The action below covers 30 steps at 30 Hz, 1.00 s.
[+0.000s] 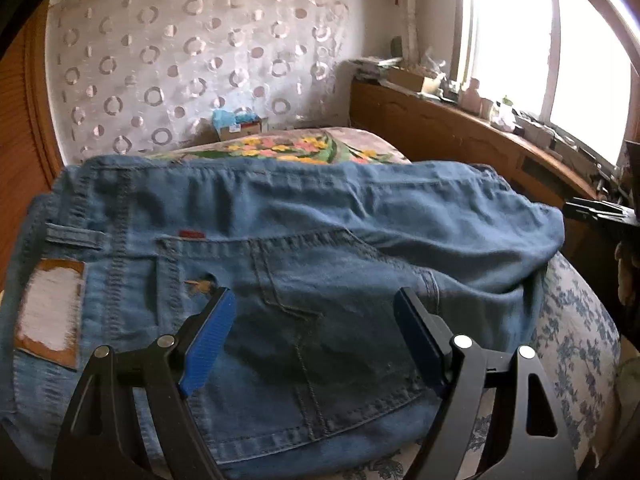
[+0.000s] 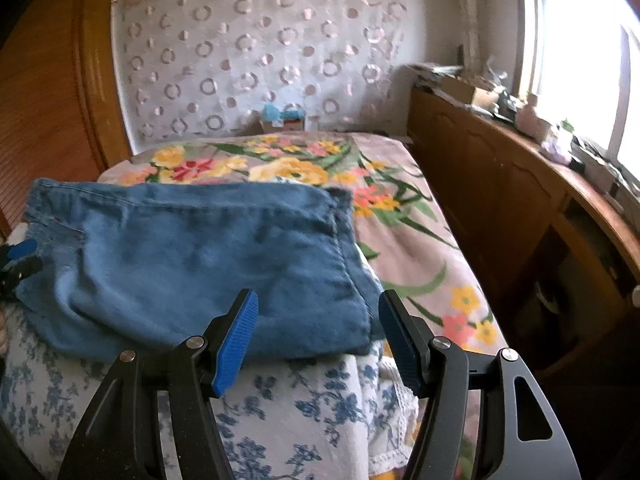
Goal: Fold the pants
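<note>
Blue jeans [image 1: 304,248] lie folded on the bed, waistband and leather patch [image 1: 50,312] at the left, back pocket facing up. My left gripper [image 1: 314,300] is open and empty, hovering over the back pocket. In the right wrist view the folded legs of the jeans [image 2: 192,264] lie in front of my right gripper [image 2: 318,304], which is open and empty over the jeans' near right corner. The left gripper's blue tip [image 2: 22,250] shows at the left edge. The right gripper's black body [image 1: 600,210] shows at the right edge of the left wrist view.
The bed has a blue-flowered white sheet [image 2: 304,404] near me and a bright floral blanket [image 2: 288,168] beyond the jeans. A wooden headboard shelf [image 2: 500,184] with clutter runs along the right under a window. A small box [image 1: 238,124] sits by the patterned curtain wall.
</note>
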Each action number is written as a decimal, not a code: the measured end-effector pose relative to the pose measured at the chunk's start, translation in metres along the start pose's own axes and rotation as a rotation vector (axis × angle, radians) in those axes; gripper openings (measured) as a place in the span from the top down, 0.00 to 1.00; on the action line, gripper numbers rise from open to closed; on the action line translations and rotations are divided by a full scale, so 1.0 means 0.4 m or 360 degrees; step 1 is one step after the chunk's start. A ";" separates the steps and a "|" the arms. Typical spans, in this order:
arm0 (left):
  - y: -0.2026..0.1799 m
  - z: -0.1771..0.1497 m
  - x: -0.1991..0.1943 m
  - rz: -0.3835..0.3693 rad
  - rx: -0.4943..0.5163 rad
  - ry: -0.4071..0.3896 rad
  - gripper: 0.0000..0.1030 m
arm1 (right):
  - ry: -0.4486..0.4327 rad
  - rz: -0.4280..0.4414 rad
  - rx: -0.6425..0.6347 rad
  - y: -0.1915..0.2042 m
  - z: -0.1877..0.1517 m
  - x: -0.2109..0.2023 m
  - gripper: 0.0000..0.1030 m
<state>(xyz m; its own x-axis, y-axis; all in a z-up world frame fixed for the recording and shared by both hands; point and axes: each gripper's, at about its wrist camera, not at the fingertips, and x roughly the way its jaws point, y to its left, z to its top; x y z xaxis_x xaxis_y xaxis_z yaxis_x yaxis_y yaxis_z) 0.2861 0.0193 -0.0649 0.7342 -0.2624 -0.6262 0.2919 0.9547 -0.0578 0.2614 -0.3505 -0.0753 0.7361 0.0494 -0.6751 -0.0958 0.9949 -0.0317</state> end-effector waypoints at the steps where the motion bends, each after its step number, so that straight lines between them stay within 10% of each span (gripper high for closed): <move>1: -0.002 -0.003 0.004 -0.0013 0.0002 0.0009 0.21 | 0.0013 -0.0010 0.0024 -0.006 -0.003 0.006 0.37; 25: -0.042 -0.022 0.032 -0.0002 0.0112 0.0060 0.21 | 0.0212 0.0039 0.0233 -0.034 0.009 0.076 0.38; 30: -0.039 -0.024 0.033 0.0003 0.0118 0.0059 0.21 | 0.0201 0.0004 0.0189 -0.031 0.013 0.076 0.70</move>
<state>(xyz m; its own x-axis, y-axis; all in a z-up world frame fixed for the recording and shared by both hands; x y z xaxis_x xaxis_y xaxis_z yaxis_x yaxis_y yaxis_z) 0.2853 0.0022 -0.0796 0.7119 -0.2536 -0.6549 0.3357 0.9420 0.0002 0.2886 -0.3608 -0.0916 0.6449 0.0476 -0.7628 -0.0119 0.9986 0.0522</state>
